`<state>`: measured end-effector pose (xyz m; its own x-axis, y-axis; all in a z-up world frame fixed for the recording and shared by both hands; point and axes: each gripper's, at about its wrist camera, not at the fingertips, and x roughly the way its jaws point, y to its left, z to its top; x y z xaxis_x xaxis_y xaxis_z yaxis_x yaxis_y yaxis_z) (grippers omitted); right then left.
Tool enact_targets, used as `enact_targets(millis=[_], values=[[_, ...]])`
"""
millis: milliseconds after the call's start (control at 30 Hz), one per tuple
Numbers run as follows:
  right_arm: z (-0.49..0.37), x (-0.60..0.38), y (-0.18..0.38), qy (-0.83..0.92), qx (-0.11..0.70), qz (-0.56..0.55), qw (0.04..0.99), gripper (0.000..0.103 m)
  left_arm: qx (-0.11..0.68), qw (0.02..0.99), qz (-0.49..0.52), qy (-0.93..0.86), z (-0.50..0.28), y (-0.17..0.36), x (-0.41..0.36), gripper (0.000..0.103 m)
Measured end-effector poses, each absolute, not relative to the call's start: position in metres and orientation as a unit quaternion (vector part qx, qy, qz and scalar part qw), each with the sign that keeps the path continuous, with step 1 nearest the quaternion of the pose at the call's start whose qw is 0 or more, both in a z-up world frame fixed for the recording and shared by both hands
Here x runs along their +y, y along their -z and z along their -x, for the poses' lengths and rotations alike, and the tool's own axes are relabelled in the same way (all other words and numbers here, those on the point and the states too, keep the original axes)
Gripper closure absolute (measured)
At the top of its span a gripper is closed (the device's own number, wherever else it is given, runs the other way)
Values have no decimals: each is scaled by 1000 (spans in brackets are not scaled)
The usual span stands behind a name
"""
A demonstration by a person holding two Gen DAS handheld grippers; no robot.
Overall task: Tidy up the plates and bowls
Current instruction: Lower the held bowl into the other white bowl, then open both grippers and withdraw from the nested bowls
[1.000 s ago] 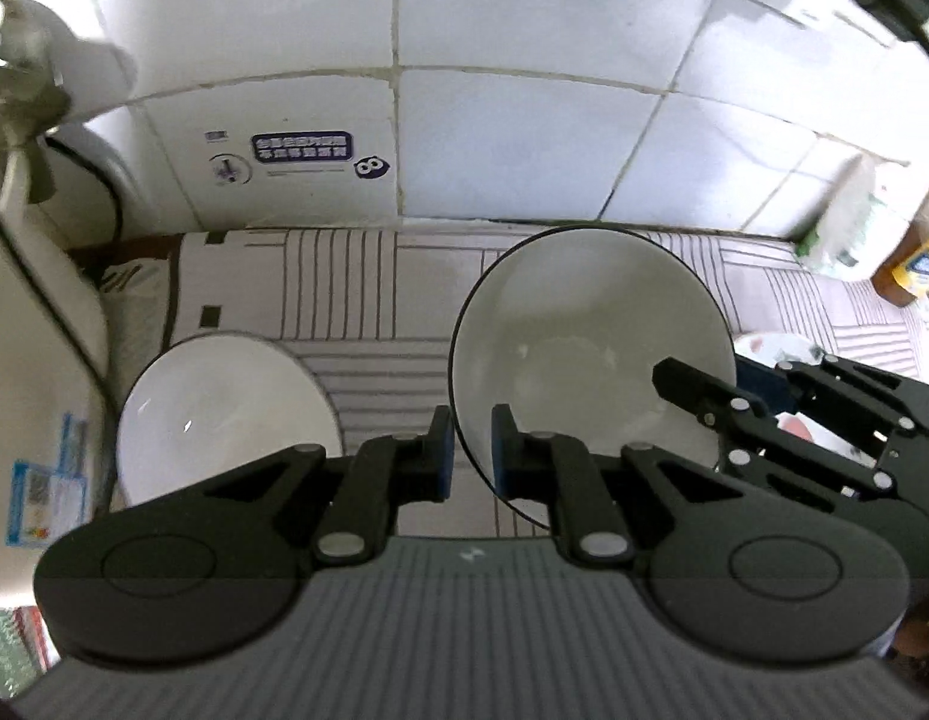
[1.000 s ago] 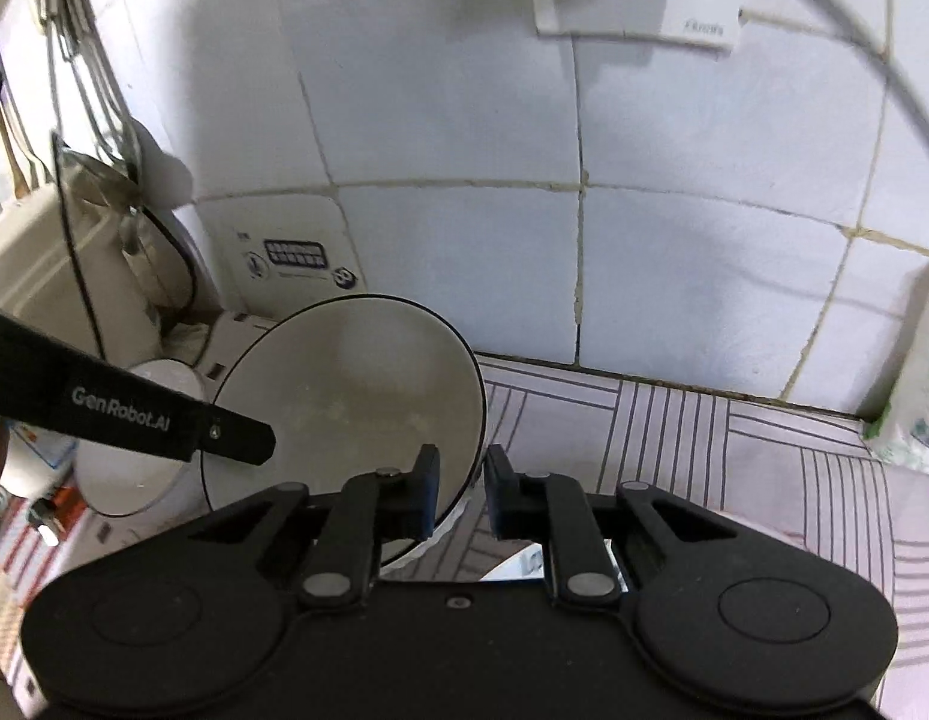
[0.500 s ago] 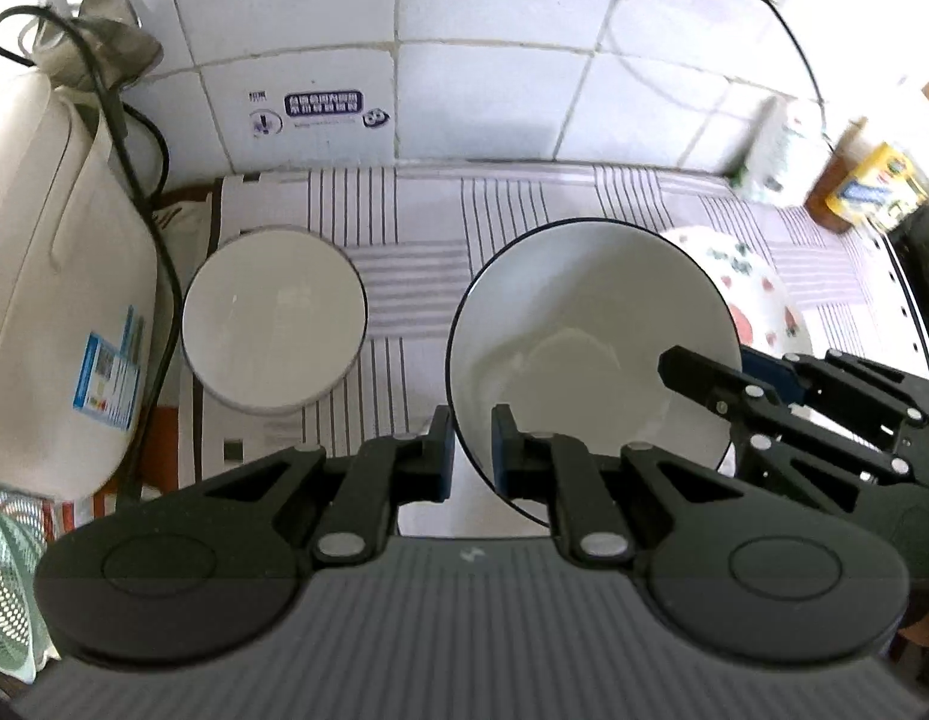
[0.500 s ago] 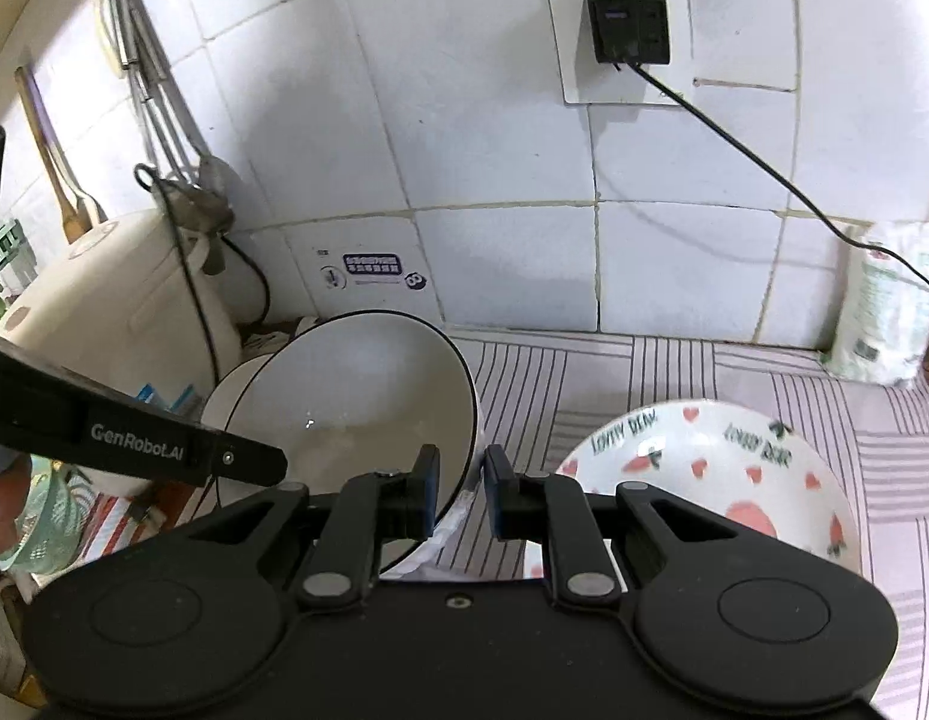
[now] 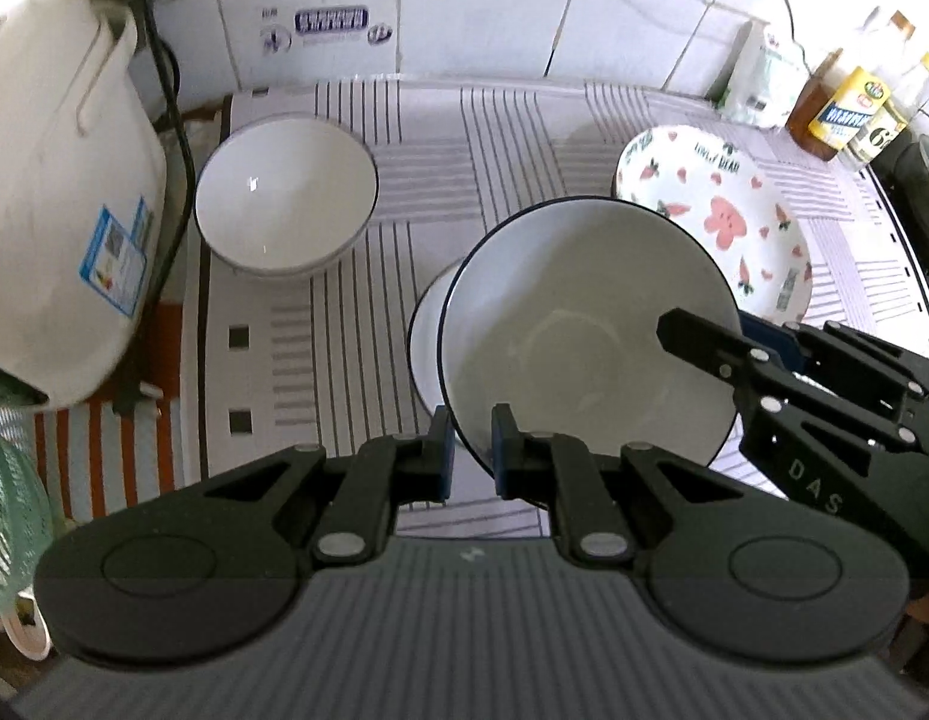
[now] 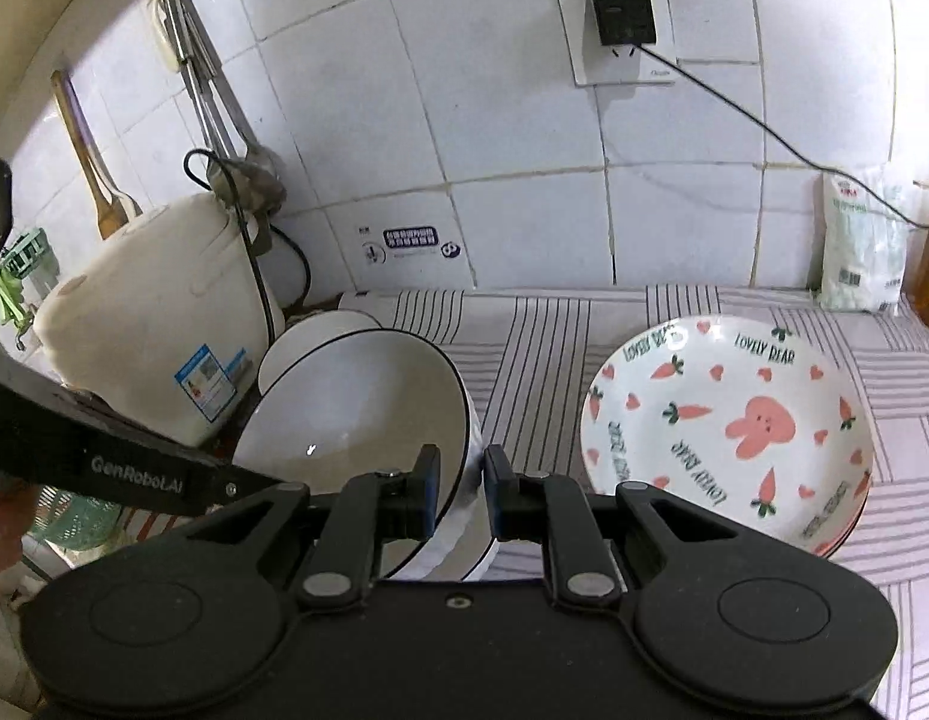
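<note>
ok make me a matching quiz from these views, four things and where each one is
Things:
1. black-rimmed bowl
2. small white bowl
3. bunny plate
4. rice cooker

Places:
A. far left edge of the counter
B. on the striped cloth, beside the cooker
C. gripped at its rim by both grippers
D. on the right, near the bottles

Pairs: 1-C, 2-B, 3-D, 4-A

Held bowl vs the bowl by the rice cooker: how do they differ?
The held bowl is tilted and pinched at its rim by both the left gripper and right gripper; the far bowl sits level on the striped mat, untouched. The held bowl looks wider. Both are white with a dark rim and empty.
</note>
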<state>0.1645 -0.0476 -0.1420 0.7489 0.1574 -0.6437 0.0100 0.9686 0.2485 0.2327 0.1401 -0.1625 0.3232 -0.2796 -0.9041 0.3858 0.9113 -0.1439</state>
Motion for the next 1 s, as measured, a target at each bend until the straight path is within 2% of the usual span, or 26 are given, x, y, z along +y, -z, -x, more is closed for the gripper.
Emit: enact_targets(millis=[300, 1000], values=[[-176, -27, 167, -26, 370, -74, 926, 84, 568, 796, -64, 196, -242, 182, 140, 91], [-208, -3, 183, -24, 415, 50, 908, 84, 599, 774, -87, 188, -267, 199, 128, 89]])
